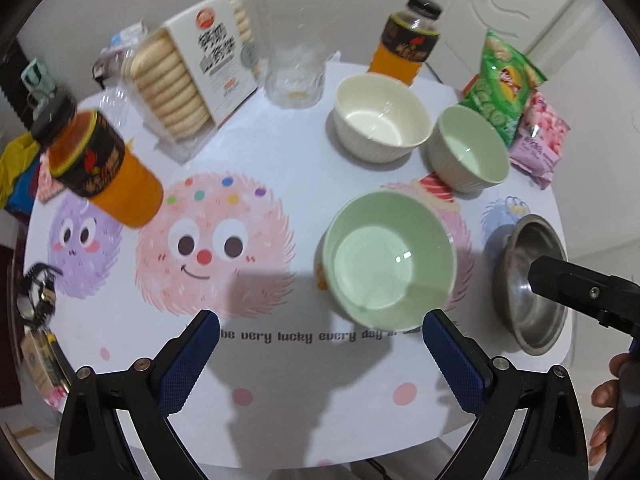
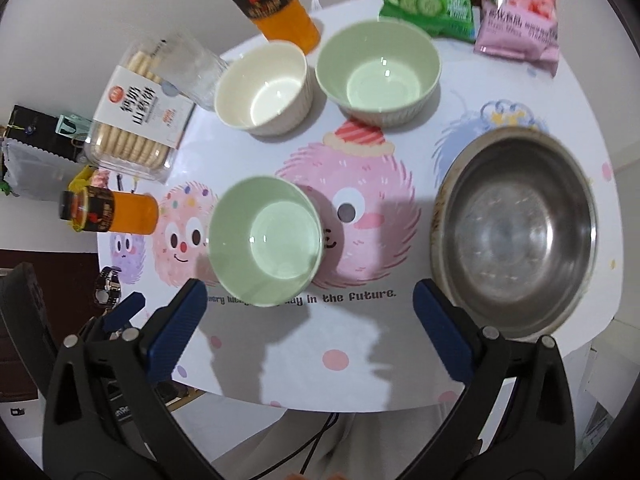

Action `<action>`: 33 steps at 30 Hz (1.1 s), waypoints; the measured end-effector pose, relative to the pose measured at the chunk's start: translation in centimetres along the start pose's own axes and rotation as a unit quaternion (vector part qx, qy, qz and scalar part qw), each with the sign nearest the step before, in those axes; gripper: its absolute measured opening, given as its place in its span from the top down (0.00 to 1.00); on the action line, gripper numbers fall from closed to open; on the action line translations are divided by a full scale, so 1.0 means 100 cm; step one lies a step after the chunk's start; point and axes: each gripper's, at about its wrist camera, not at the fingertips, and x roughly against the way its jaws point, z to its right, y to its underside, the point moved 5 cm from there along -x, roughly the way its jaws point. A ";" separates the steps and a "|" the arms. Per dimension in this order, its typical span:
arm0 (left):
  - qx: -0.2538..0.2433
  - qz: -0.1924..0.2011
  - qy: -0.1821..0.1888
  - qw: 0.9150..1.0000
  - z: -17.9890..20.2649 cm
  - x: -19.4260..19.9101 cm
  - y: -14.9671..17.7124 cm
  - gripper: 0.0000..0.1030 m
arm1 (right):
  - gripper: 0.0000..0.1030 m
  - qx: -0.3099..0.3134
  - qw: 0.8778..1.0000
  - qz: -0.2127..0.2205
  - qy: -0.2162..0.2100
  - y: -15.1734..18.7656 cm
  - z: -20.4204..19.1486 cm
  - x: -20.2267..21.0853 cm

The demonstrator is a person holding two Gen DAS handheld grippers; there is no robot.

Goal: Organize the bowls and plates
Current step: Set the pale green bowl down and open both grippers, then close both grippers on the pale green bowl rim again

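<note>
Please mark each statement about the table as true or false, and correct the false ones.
1. Both grippers, left gripper and right gripper, are open and empty. True.
2. The steel bowl has a green bowl inside it. False: it is empty.
3. The cream bowl stands upright. True.
4. The near green bowl is stacked in another bowl. False: it stands alone on the table.

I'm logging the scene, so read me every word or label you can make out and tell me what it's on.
"be very lucky every da..." then "in the future.": tablecloth.
"Lay's" logo: green chip bag.
Chinese characters, unread: biscuit box.
Too blurred: orange bottles' labels, pink snack bag.
</note>
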 end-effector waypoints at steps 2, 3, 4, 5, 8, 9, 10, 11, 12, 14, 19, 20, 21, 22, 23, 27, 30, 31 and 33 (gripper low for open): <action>-0.007 0.008 -0.004 1.000 0.007 0.004 -0.004 0.00 | 0.01 0.000 1.000 0.007 0.008 -0.001 0.002 0.008; -0.011 0.011 -0.006 1.000 0.010 0.007 -0.006 0.00 | 0.01 -0.002 1.000 0.009 0.014 -0.002 0.006 0.012; -0.015 0.016 -0.006 1.000 0.014 0.010 -0.009 0.00 | 0.01 -0.005 1.000 0.011 0.016 -0.001 0.008 0.014; -0.017 0.018 -0.005 1.000 0.016 0.012 -0.011 0.00 | 0.01 -0.012 1.000 0.012 0.013 -0.002 0.012 0.017; -0.028 0.025 -0.006 0.999 0.024 0.014 -0.017 0.00 | 0.01 -0.028 0.999 0.016 0.011 -0.003 0.019 0.019; -0.031 0.027 -0.005 0.999 0.027 0.015 -0.019 0.00 | 0.01 -0.032 0.999 0.017 0.011 -0.003 0.022 0.019; -0.034 0.027 -0.004 0.999 0.031 0.015 -0.021 0.00 | 0.01 -0.035 0.999 0.016 0.011 -0.003 0.024 0.019; -0.036 0.027 -0.004 0.999 0.033 0.015 -0.022 0.00 | 0.01 -0.037 0.999 0.016 0.010 -0.004 0.026 0.019; -0.038 0.025 -0.003 0.999 0.037 0.014 -0.024 0.00 | 0.01 -0.040 0.999 0.015 0.007 -0.005 0.028 0.018; -0.042 0.019 0.004 0.999 0.042 0.011 -0.026 0.00 | 0.01 -0.043 0.999 0.016 0.005 -0.007 0.030 0.018; -0.057 0.015 0.008 0.998 0.063 0.006 -0.038 0.00 | 0.01 -0.057 0.998 0.024 0.000 -0.018 0.043 0.022; -0.059 0.015 0.009 0.998 0.066 0.005 -0.041 0.00 | 0.01 -0.060 0.998 0.025 -0.001 -0.021 0.045 0.022; -0.061 0.016 0.009 0.998 0.069 0.004 -0.044 0.00 | 0.01 -0.065 0.998 0.027 -0.002 -0.026 0.049 0.023; -0.061 0.018 0.009 0.998 0.075 0.003 -0.050 0.00 | 0.01 -0.068 0.997 0.028 -0.002 -0.029 0.053 0.024; -0.061 0.018 0.009 0.998 0.078 0.002 -0.054 0.00 | 0.01 -0.072 0.997 0.030 -0.003 -0.035 0.058 0.025; -0.054 0.018 0.009 0.998 0.094 -0.008 -0.075 0.00 | 0.01 -0.086 0.996 0.032 -0.007 -0.056 0.075 0.026; -0.043 0.010 0.029 0.999 0.107 -0.016 -0.089 0.00 | 0.01 -0.096 0.995 0.031 -0.011 -0.074 0.088 0.024; -0.044 0.011 0.033 0.998 0.114 -0.021 -0.096 0.00 | 0.01 -0.099 0.995 0.031 -0.012 -0.079 0.090 0.023; -0.050 0.011 0.027 0.998 0.124 -0.029 -0.107 0.00 | 0.01 -0.110 0.993 0.026 -0.019 -0.095 0.099 0.016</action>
